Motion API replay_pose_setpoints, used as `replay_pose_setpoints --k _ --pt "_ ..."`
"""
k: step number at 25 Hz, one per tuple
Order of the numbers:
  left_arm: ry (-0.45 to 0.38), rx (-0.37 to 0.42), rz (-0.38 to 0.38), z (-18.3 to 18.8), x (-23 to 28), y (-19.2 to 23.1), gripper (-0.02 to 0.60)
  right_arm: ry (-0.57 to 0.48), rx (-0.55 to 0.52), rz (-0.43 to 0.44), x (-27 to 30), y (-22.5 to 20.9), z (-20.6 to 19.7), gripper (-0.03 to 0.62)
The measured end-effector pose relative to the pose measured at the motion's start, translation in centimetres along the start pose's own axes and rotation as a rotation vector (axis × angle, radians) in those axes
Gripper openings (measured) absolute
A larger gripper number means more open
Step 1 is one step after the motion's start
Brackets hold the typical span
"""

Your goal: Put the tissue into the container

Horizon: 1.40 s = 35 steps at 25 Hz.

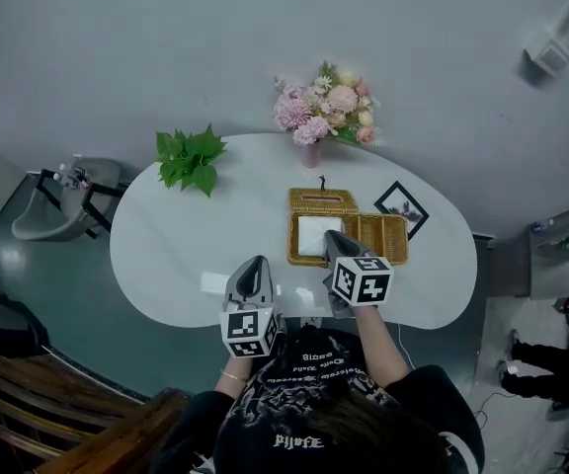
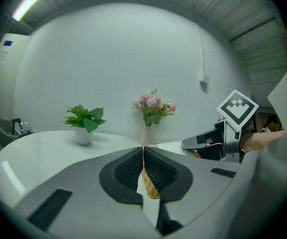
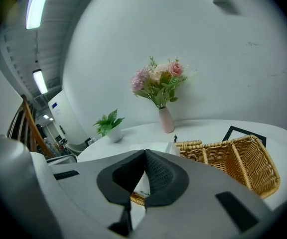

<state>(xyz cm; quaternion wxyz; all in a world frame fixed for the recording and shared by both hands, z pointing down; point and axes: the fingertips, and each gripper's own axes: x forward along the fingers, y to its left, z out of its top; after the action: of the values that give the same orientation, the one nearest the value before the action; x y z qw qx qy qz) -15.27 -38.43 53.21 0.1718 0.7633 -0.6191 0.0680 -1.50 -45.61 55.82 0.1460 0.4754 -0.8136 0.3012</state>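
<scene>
Over basket (image 1: 395, 235) by near edge of table (image 1: 186, 255), my right gripper (image 1: 332, 235) jaws pressed together, empty, above tissue (image 1: 309, 233); left gripper (image 1: 256, 261) jaws likewise together, empty.

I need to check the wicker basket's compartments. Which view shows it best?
Head view: nearly the whole wicker basket from above. Right gripper view shows part of it; left gripper view only a sliver.

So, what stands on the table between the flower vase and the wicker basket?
A small dark figurine, close to the wicker basket; otherwise bare white table. The head view and right gripper view both show it.
</scene>
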Motion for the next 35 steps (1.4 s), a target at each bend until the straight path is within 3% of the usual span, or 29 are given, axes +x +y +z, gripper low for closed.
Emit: replay_pose_setpoints --k 20,35 --pt "0.023 0.024 0.000 -0.3 1.3 -0.6 0.026 0.161 0.044 -0.087 3.2 -2.5 -2.5 0.023" --pt "0.021 0.008 0.002 -0.3 1.4 0.0 0.026 0.295 0.006 -0.180 3.6 -2.9 -3.5 0.029"
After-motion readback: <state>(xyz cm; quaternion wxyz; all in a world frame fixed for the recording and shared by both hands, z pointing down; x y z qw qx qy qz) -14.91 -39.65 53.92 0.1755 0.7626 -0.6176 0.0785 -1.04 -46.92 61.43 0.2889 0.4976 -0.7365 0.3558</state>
